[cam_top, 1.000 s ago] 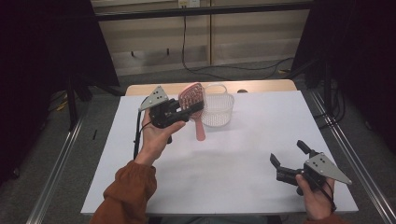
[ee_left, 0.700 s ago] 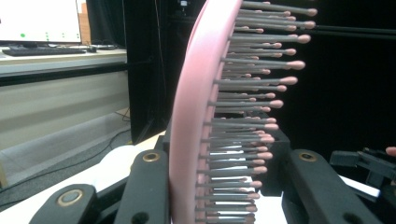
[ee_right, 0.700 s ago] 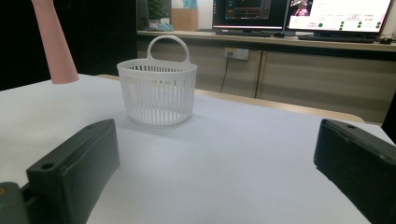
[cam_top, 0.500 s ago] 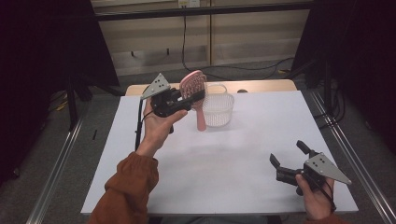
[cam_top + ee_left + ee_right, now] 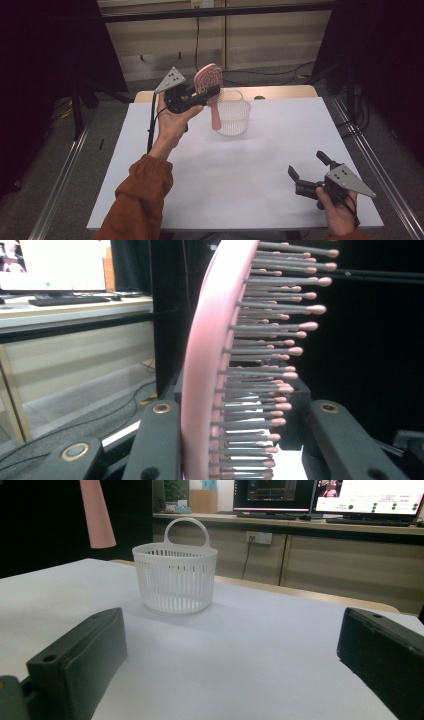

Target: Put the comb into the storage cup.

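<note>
Pink hairbrush (image 5: 210, 90) hangs handle-down, pinched by the left gripper (image 5: 200, 97), seemingly for dropping into the white basket (image 5: 234, 116); right gripper (image 5: 307, 172) rests spread, empty.

my brush (image 5: 209, 86): smooth pink plastic, slight sheen; grey bristles with pink tips
basket (image 5: 233, 116): white slotted plastic, matt
table (image 5: 250, 165): smooth matt white top
my jaws: matt black plastic, brass-coloured inserts

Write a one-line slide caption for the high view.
Left tool holds a pink hairbrush upright beside the white basket; right tool rests open.
</note>
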A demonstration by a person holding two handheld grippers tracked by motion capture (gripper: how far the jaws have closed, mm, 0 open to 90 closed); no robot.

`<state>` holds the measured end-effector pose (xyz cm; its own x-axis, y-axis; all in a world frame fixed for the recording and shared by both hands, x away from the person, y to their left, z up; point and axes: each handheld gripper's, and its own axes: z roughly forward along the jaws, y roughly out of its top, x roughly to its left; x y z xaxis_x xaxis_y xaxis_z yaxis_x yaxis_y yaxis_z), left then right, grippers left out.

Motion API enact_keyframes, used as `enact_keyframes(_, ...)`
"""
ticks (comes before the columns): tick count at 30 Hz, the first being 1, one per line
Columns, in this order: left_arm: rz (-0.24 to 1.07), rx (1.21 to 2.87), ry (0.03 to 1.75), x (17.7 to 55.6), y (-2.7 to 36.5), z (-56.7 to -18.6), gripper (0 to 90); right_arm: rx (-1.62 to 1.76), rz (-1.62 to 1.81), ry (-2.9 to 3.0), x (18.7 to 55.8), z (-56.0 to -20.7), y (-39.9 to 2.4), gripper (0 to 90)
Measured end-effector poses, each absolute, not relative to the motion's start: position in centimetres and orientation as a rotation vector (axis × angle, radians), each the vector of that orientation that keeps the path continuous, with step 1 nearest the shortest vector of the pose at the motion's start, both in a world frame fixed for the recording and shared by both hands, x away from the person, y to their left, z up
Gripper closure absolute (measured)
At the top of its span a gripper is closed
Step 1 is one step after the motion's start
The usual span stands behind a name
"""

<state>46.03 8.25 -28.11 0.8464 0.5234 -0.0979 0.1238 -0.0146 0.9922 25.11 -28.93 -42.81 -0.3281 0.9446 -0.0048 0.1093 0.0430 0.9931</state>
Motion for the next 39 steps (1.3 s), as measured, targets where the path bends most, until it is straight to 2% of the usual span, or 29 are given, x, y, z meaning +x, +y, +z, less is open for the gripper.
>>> enact_keyframes(22,0.389,1.547,0.532,48.1,6.7,-26.7,64.2,1.107,1.379,1.547,25.0,-42.8,-28.9,0.0)
enact_keyframes(28,0.448,1.529,0.540,48.8,6.3,-26.8,64.2,1.104,1.379,1.551,24.9,-42.8,-28.9,0.0)
enact_keyframes(39,0.432,1.526,0.555,49.7,5.5,-27.4,64.2,1.104,1.381,1.558,24.9,-42.8,-28.9,0.0)
